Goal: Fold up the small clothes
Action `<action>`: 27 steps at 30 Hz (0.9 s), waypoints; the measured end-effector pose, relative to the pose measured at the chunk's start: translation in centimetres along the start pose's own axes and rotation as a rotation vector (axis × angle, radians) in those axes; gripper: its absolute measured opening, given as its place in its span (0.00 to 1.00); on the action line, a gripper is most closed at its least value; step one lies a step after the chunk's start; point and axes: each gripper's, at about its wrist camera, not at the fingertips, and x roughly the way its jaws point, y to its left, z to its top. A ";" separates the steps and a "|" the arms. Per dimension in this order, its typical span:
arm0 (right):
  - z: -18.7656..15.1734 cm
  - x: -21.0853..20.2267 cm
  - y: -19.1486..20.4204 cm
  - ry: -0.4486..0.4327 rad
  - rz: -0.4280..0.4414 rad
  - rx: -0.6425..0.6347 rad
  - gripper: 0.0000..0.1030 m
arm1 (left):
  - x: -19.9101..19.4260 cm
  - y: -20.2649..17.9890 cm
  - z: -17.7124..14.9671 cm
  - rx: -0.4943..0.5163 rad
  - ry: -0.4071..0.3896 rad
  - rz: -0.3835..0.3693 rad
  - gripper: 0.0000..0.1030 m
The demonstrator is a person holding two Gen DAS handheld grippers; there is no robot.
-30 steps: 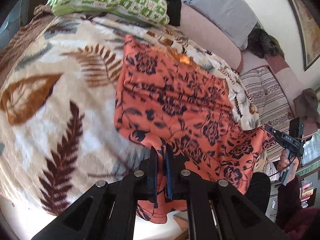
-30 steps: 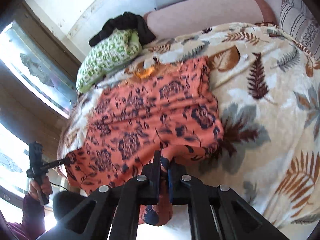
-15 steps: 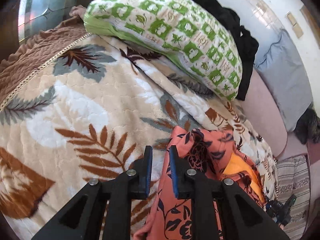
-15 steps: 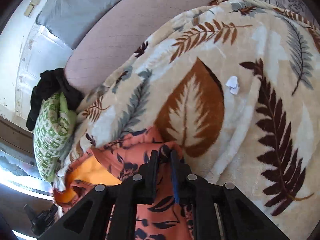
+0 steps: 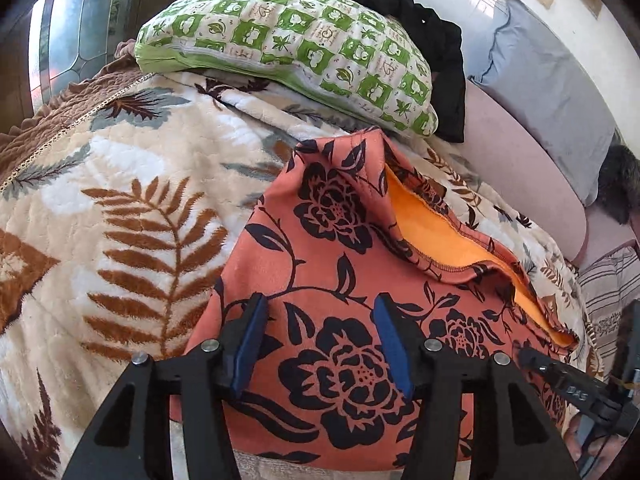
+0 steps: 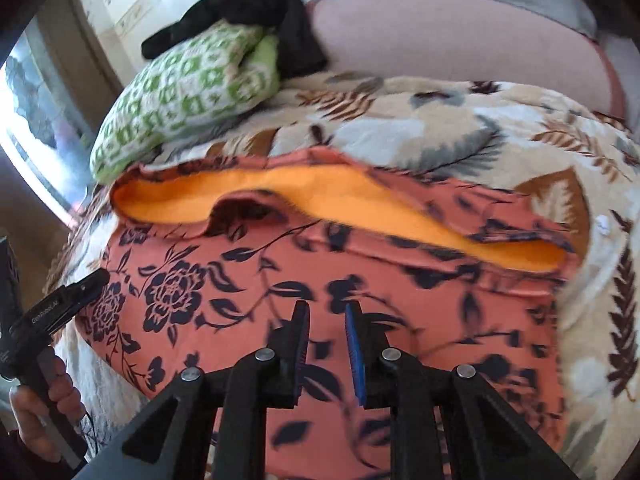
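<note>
- The orange floral garment [image 5: 344,320] lies folded over on the leaf-print blanket [image 5: 120,208], which serves as the folding surface; its folded layer falls short of the far edge, so a strip of plain orange lining [image 5: 436,236] shows along that edge.
- The left gripper [image 5: 316,344] hangs just above the near part of the garment. Its jaws are opening, already fairly wide, and nothing sits between the blue pads [image 5: 390,344]; the cloth merely lies below them. I judge the fold has been laid down and let go.
- The right gripper [image 6: 326,354], also over the near part of the garment, has a narrow gap that is widening slightly, with no cloth pinched in it.
- The picture from the right wrist is blurred, so fine creases on the garment cannot be judged there.
- Beyond the garment's far edge a green-and-white checked pillow [image 5: 288,48] rests on the blanket, with a black garment [image 5: 424,48] heaped behind it against a pink sofa back [image 6: 460,36].
- The uneven lining strip suggests the edges are not squared; the next fold probably needs them aligned first.
</note>
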 end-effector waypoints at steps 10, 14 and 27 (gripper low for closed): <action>14.4 7.4 1.9 -0.095 -0.257 0.079 0.21 | 0.2 3.0 1.6 -0.113 0.045 -0.084 0.55; 12.4 5.3 6.6 -0.082 -0.060 -0.024 0.21 | 0.0 4.7 1.9 -0.164 0.049 -0.059 0.55; 6.6 6.2 6.6 0.037 -0.018 0.056 0.21 | -0.9 4.8 1.1 -0.086 0.037 0.058 0.55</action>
